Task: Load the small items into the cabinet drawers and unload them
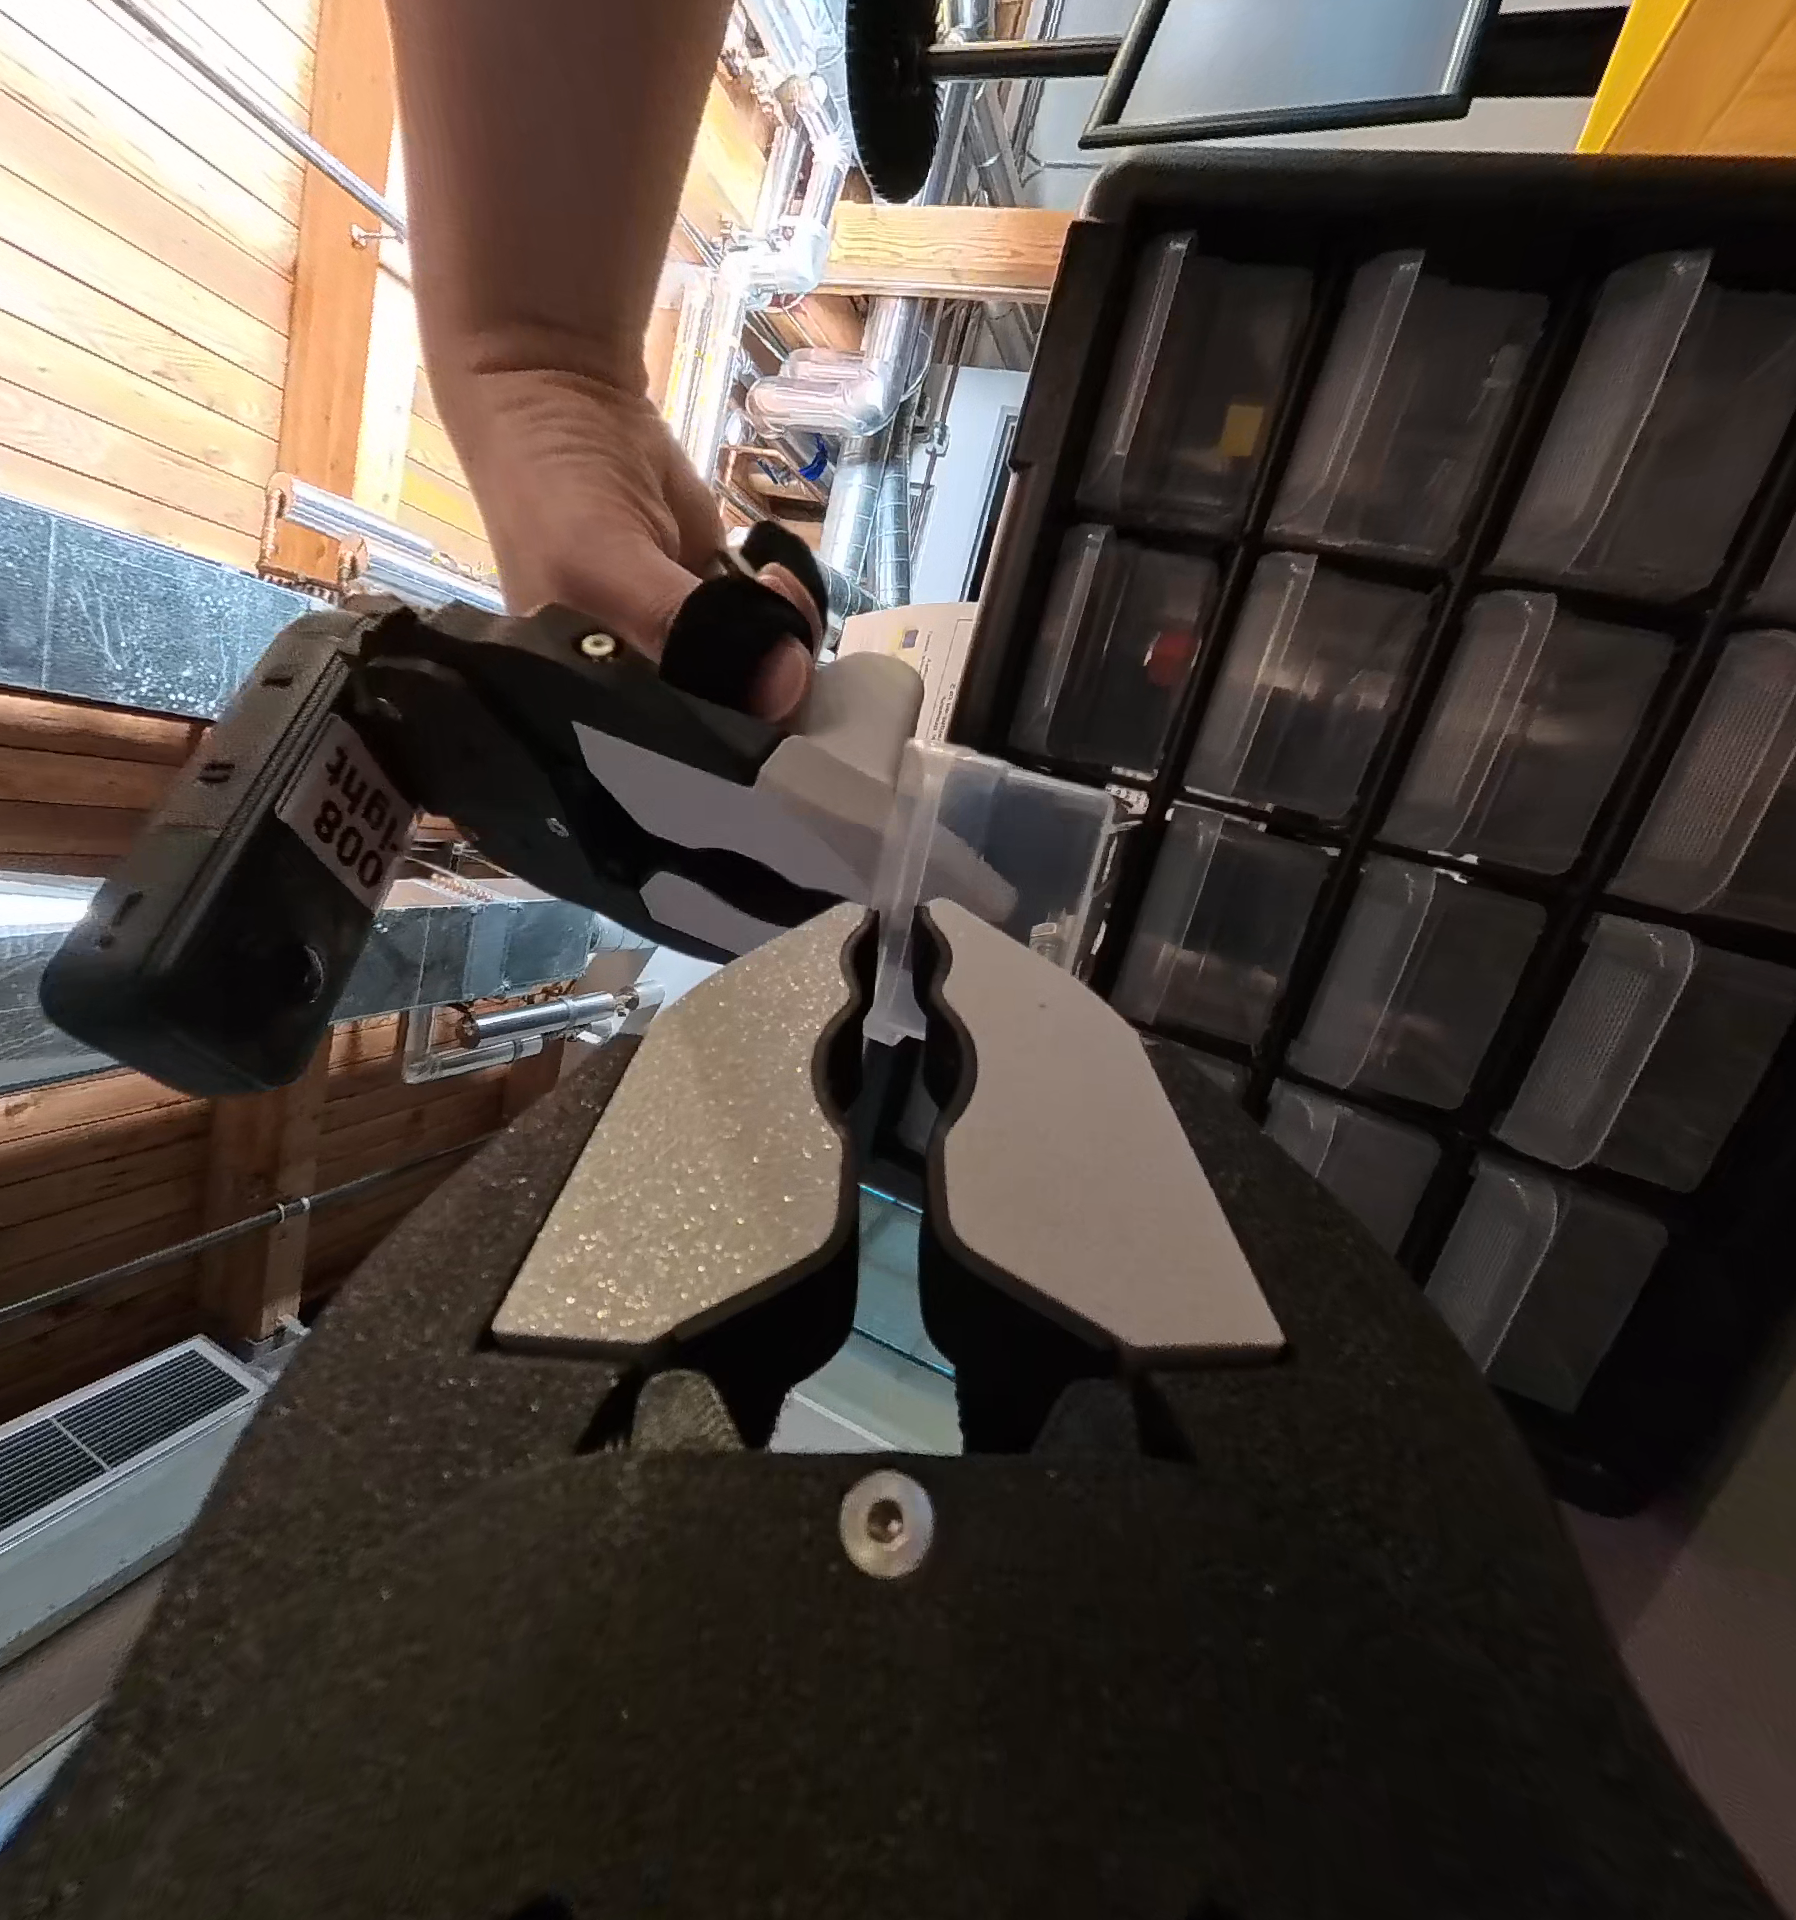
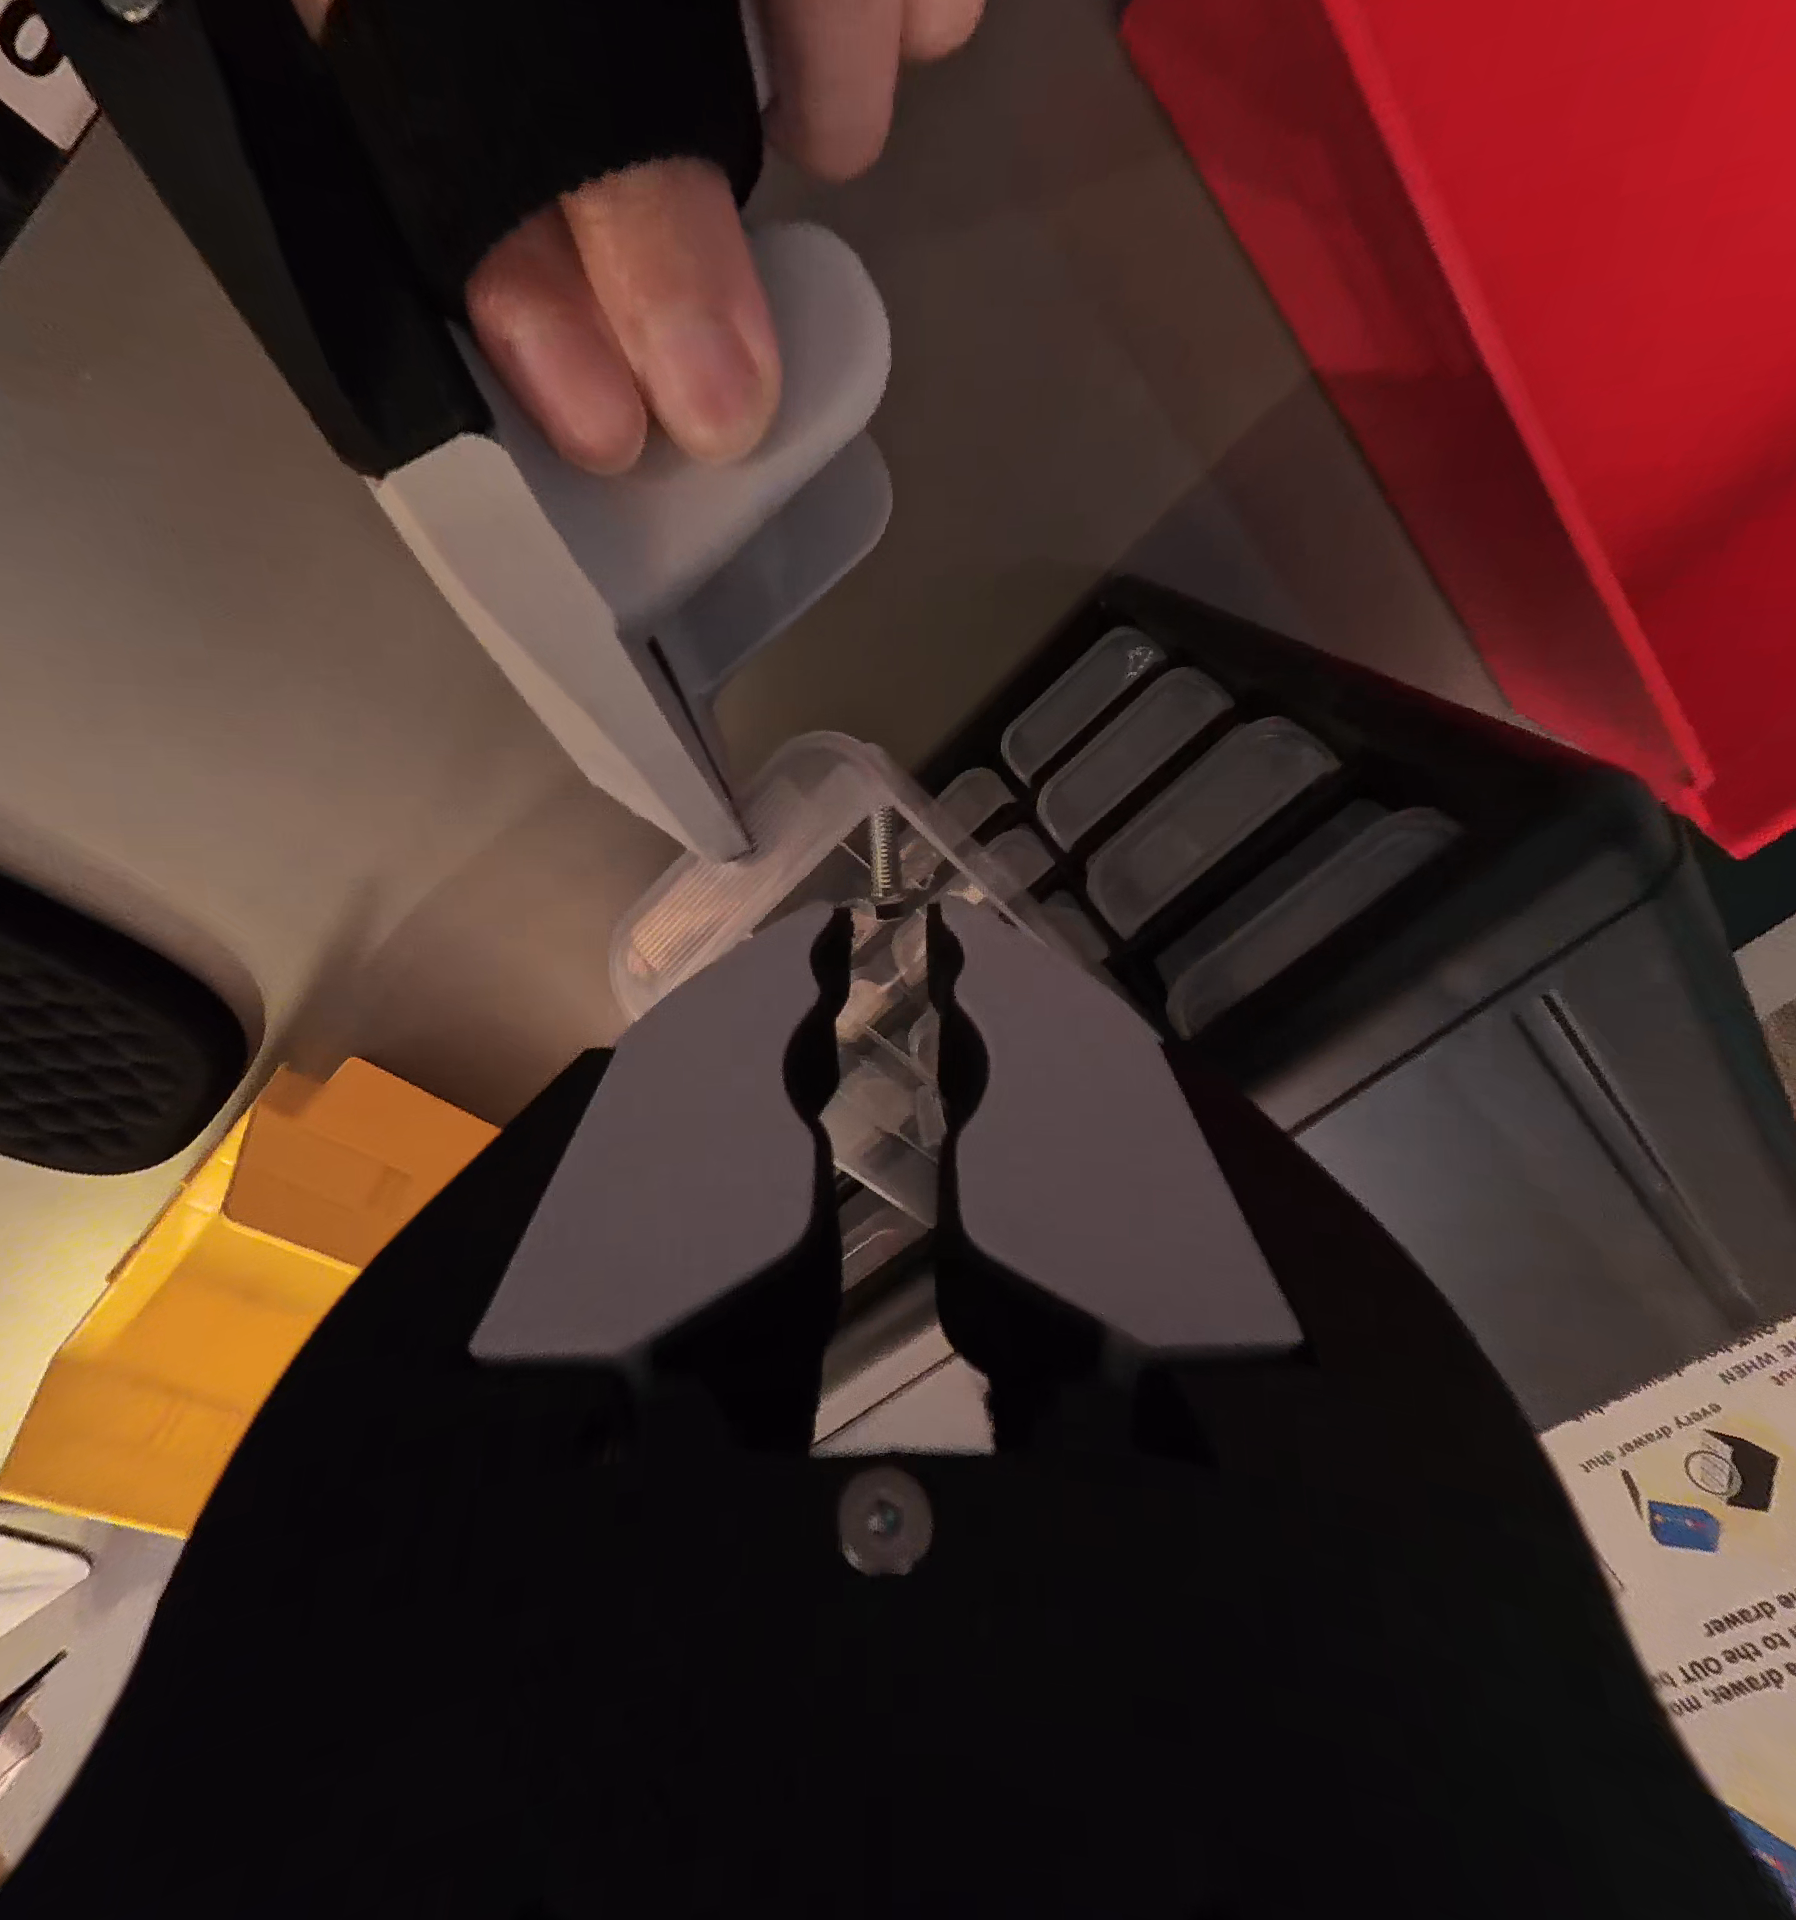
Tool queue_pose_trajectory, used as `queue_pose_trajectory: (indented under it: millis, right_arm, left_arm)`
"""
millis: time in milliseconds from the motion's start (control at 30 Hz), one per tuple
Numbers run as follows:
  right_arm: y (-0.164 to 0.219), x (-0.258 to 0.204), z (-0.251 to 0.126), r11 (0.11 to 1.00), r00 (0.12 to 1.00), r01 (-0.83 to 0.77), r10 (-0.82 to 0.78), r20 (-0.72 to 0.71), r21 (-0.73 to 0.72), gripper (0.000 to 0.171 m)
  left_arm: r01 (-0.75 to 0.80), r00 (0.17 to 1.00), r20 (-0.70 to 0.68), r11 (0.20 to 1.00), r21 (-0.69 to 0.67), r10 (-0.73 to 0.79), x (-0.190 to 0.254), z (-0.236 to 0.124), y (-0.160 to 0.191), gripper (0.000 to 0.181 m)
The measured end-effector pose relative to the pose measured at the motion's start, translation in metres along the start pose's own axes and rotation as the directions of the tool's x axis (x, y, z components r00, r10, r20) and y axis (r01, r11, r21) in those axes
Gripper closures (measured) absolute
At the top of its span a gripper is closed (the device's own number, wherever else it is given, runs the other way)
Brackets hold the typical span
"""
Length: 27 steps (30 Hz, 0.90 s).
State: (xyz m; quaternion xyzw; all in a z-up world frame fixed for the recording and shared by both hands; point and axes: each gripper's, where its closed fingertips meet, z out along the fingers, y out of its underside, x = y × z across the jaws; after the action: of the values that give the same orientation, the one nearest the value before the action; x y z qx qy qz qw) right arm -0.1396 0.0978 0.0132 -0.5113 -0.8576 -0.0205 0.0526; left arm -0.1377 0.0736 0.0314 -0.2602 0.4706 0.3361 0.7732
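A black cabinet (image 1: pixel 1019 499) holds rows of clear drawers. One clear drawer (image 1: pixel 1039 821) is pulled out. My left gripper (image 1: pixel 894 951) is shut on its front tab. My right gripper (image 1: pixel 967 873), held by a hand, reaches down into that drawer. In the right wrist view my right gripper (image 2: pixel 883 914) is shut on a small silver bolt (image 2: pixel 878 847) over the open drawer (image 2: pixel 686 925). The left gripper (image 2: pixel 728 836) pinches the drawer's ribbed tab there. The cabinet (image 2: pixel 1496 1039) lies to the right.
A red bin (image 2: pixel 1548 364) stands past the cabinet at upper right. A yellow bin (image 2: pixel 250 1247) sits at lower left. A printed sheet (image 2: pixel 1756 1558) lies on the table at right. Closed drawers hold a red item (image 1: pixel 1169 655) and a yellow item (image 1: pixel 1242 426). Both grippers' tips are close together, under 4 cm apart.
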Motion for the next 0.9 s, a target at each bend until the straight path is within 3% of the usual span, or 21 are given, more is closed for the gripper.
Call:
queue_pose_trajectory:
  millis: [900]
  right_arm:
    - [-0.002,-0.006,0.01,0.978,0.988,0.144,-0.15,-0.029,-0.149,0.163]
  left_arm:
    - [0.01,1.0,0.017,1.0,0.015,-0.011,-0.004,-0.012,-0.003,0.176]
